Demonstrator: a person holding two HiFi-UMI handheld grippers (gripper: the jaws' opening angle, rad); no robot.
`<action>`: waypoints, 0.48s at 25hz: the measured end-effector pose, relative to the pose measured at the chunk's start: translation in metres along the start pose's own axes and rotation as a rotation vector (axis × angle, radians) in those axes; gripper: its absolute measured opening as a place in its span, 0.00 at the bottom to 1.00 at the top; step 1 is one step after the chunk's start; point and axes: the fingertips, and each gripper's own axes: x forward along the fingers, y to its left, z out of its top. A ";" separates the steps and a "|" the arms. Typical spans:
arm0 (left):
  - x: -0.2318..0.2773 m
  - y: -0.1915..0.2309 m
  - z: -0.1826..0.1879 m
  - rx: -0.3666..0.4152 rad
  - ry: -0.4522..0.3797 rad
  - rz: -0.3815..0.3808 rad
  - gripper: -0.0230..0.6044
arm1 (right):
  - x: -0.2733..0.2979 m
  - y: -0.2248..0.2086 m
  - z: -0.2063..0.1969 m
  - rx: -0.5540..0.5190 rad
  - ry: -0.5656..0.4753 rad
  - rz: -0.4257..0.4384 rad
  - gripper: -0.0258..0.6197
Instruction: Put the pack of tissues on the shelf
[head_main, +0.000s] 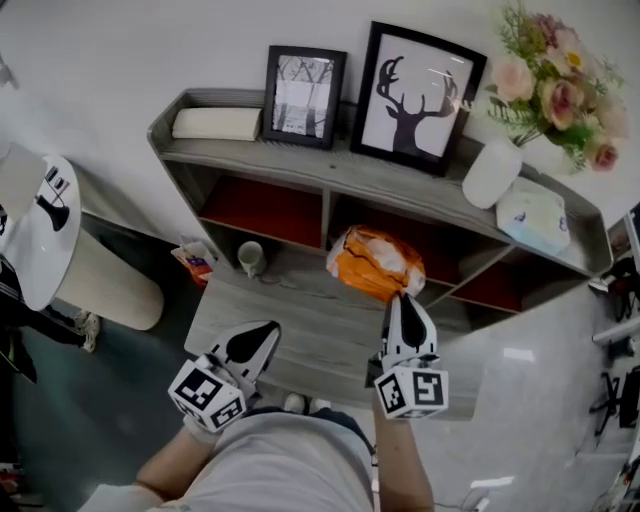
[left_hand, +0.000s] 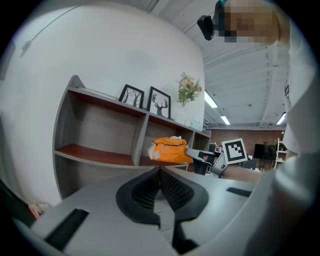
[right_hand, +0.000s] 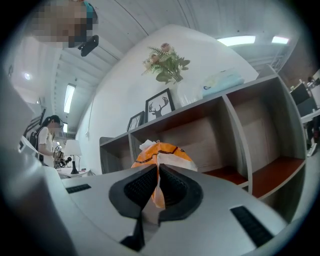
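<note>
The orange pack of tissues (head_main: 377, 262) hangs in front of the grey shelf unit (head_main: 340, 172), level with its middle row. My right gripper (head_main: 404, 304) is shut on the pack's near edge, and its wrapper (right_hand: 158, 187) is pinched between the jaws in the right gripper view. The pack (left_hand: 170, 150) also shows in the left gripper view, before the shelf's middle compartments. My left gripper (head_main: 262, 340) stays low at the left, shut with nothing in it, its jaws (left_hand: 160, 172) pressed together.
On the shelf top stand two framed pictures (head_main: 303, 96), a deer print (head_main: 419, 100), a white vase of flowers (head_main: 494, 171), a tissue box (head_main: 533, 219) and a folded cloth (head_main: 217, 123). A cup (head_main: 250, 258) sits on a lower board. A white round table (head_main: 45, 228) is at left.
</note>
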 end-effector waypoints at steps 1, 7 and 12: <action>0.001 0.001 0.003 0.004 -0.003 0.005 0.06 | 0.006 -0.005 -0.001 -0.004 0.002 -0.002 0.08; 0.002 0.005 0.015 -0.014 -0.017 0.041 0.06 | 0.040 -0.028 -0.015 -0.022 0.030 -0.013 0.09; -0.003 0.012 0.017 -0.027 -0.020 0.086 0.06 | 0.064 -0.037 -0.026 -0.021 0.062 -0.018 0.09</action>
